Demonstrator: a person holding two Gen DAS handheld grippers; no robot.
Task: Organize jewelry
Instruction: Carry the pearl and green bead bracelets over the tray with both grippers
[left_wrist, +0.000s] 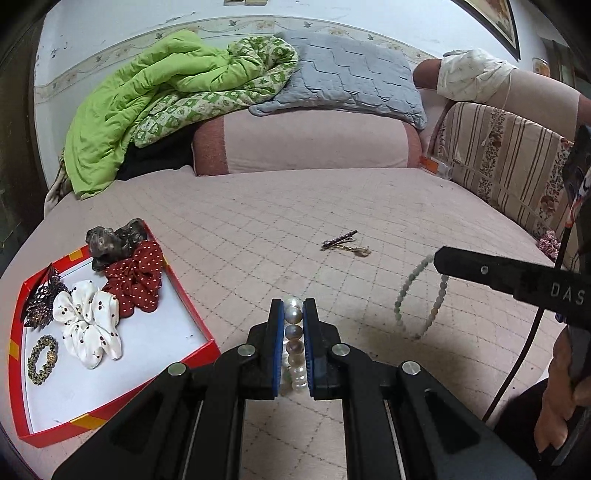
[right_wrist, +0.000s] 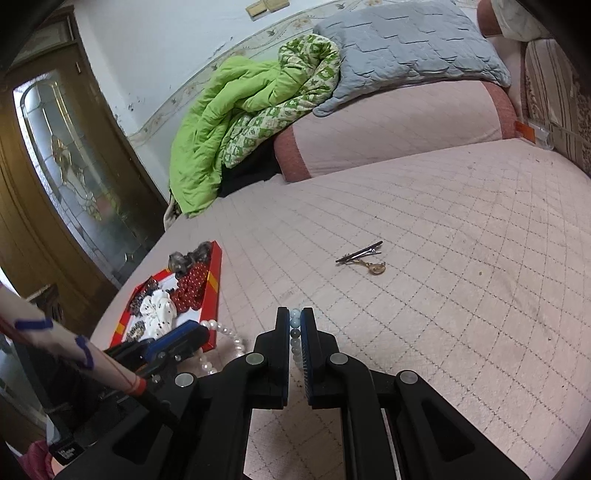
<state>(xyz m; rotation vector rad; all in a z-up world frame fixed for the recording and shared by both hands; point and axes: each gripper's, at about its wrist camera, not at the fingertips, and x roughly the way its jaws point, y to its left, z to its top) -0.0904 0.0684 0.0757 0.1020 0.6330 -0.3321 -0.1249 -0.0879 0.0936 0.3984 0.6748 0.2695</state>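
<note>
My left gripper (left_wrist: 294, 308) is shut on a white pearl bracelet (left_wrist: 294, 336), held just above the pink bed cover; it also shows in the right wrist view (right_wrist: 221, 332). My right gripper (right_wrist: 294, 314) is shut on a pale green bead bracelet (right_wrist: 295, 332), which hangs from it in the left wrist view (left_wrist: 421, 295). A red box with a white floor (left_wrist: 147, 350) lies at the left, holding a red dotted scrunchie (left_wrist: 136, 277), a white scrunchie (left_wrist: 88, 325), a grey scrunchie (left_wrist: 114, 240), a dark hair claw (left_wrist: 42, 295) and a small patterned hair tie (left_wrist: 42, 358).
Hair clips with a gold piece (left_wrist: 343, 242) lie mid-bed, also in the right wrist view (right_wrist: 364, 256). A green quilt (left_wrist: 147, 103), grey pillow (left_wrist: 351, 77) and pink bolster (left_wrist: 306, 144) are at the back. A striped cushion (left_wrist: 498, 155) is right, a wooden door (right_wrist: 55, 166) left.
</note>
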